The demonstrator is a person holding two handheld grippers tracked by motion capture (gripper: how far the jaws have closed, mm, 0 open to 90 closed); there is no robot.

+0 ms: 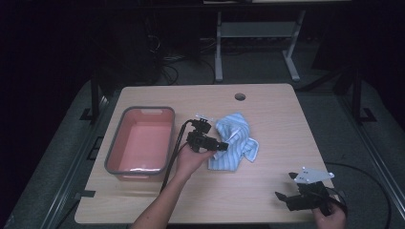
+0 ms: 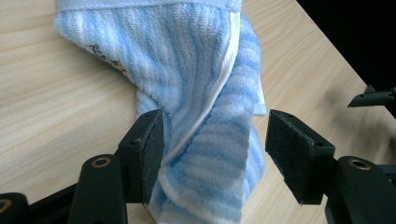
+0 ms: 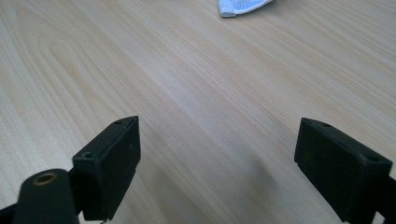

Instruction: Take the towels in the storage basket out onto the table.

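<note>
Here the left gripper (image 2: pixel 212 154) straddles the striped towel (image 2: pixel 187 84) (seemingly unclamped); right gripper (image 3: pixel 217 168) gapes over table (image 3: pixel 187 93).

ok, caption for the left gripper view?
Left gripper open around a crumpled blue-striped towel on the wooden table.

Pink bin (image 1: pixel 141 142) on the wooden table (image 1: pixel 267 109)
</note>
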